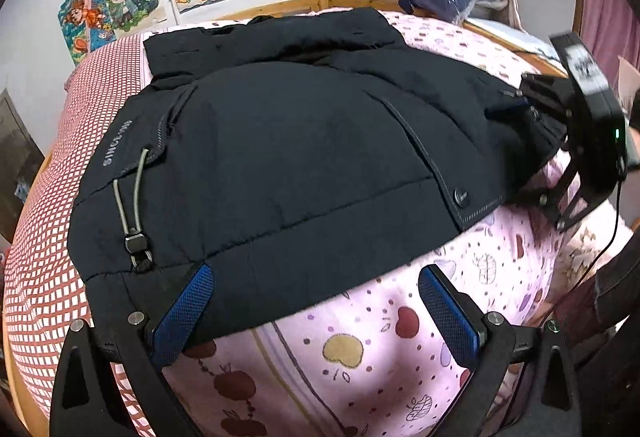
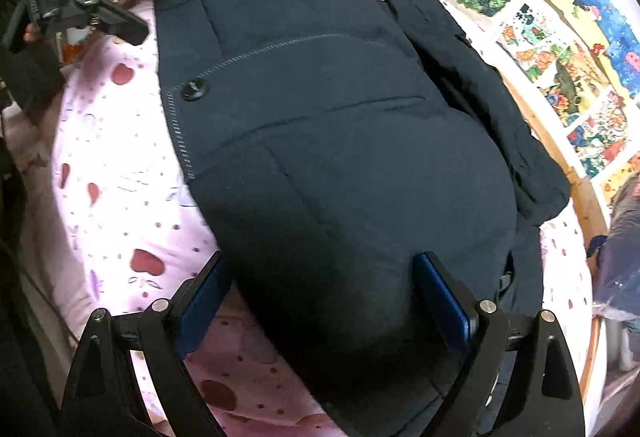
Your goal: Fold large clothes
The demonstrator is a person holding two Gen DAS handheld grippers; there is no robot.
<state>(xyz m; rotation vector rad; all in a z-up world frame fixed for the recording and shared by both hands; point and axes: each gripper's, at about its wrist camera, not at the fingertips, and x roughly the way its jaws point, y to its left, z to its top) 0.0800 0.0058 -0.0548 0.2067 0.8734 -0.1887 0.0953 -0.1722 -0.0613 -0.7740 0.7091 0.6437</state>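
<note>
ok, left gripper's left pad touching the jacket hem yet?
Touching. In the left wrist view the left gripper is open, and its left blue pad lies on the black jacket's hem with no gap.

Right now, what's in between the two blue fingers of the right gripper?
The puffy end of the dark jacket bulges between the right gripper's fingers, with pink bedsheet beneath. The right wrist view shows it.

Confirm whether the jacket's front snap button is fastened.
No. The snap button sits exposed on the dark jacket flap's edge, joined to nothing.
</note>
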